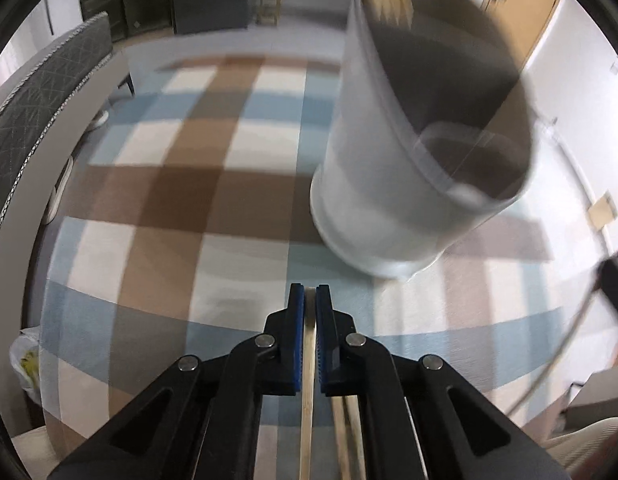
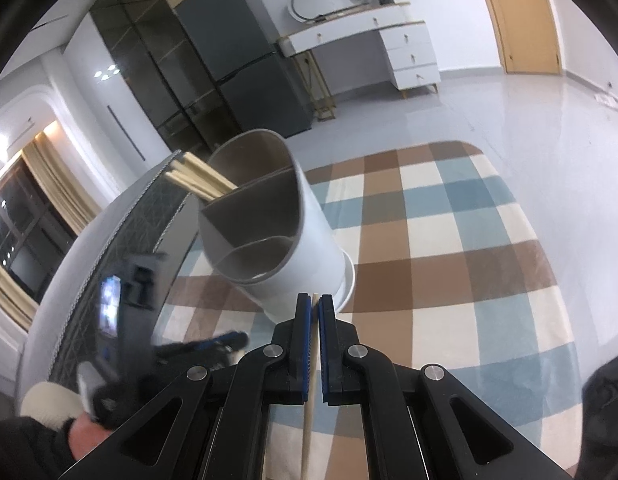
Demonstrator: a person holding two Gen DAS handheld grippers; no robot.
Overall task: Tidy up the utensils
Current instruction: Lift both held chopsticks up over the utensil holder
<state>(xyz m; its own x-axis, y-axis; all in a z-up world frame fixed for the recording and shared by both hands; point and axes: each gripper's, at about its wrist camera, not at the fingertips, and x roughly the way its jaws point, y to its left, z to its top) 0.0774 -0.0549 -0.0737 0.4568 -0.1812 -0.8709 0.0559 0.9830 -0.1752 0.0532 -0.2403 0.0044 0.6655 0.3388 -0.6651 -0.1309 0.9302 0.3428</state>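
While some chopsticks (image 2: 197,178) already stand in the holder (image 2: 285,224) | left gripper (image 1: 310,300) jaws pinch a chopstick (image 1: 308,380) | right gripper (image 2: 313,308) jaws pinch another chopstick (image 2: 311,400) | holder just ahead of jaws | both sticks still to drop in.
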